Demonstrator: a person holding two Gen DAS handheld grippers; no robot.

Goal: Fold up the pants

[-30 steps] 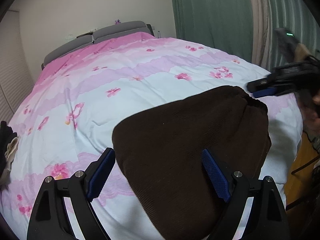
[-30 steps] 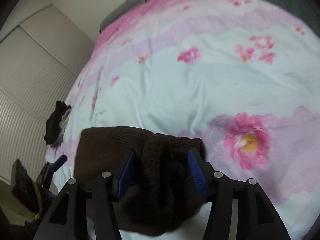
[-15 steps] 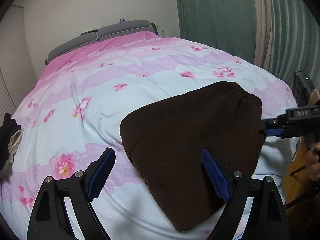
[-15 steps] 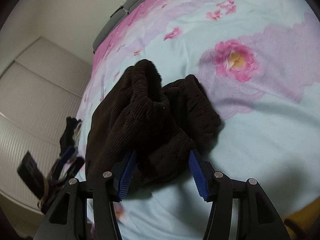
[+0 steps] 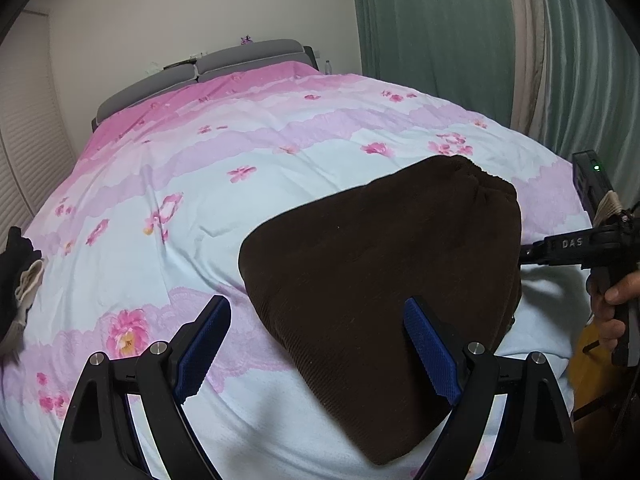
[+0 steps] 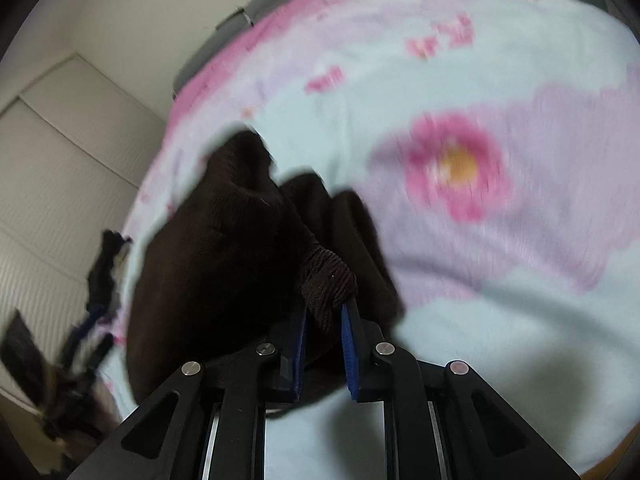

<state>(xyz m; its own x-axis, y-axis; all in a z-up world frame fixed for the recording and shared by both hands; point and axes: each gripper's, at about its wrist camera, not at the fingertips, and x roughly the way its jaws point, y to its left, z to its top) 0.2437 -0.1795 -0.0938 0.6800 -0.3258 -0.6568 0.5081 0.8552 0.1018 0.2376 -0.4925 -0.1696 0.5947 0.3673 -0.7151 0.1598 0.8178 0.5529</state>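
Dark brown corduroy pants (image 5: 384, 256) lie folded into a thick pad on the pink-and-pale-blue floral duvet (image 5: 248, 152) of the bed. We see our left hand-held gripper (image 5: 316, 350) spread wide, its blue pads clear of the cloth: the right pad sits over the near part of the pad of cloth without closing on it, the left pad over bare duvet. Just ahead of this gripper the folded edge runs diagonally, from a near corner by the right finger up and leftward. Beyond it the duvet stretches open and flat all the way to the grey padded headboard (image 5: 208, 68).

Our right hand-held gripper (image 6: 324, 344) is pinched shut on a bunched fold of the pants (image 6: 224, 264), with a knot of ribbed fabric squeezed between its blue pads (image 6: 299, 354). From the left wrist view it reaches in at the far right edge of the garment, a hand (image 5: 612, 308) on its grip. To its right, plain duvet (image 6: 500, 240) lies open; that view is motion-blurred.

Far left of the left gripper, a small heap of dark and cream clothing (image 5: 18, 280) sits at the bed's edge. Green curtains (image 5: 440, 28) hang to the right.
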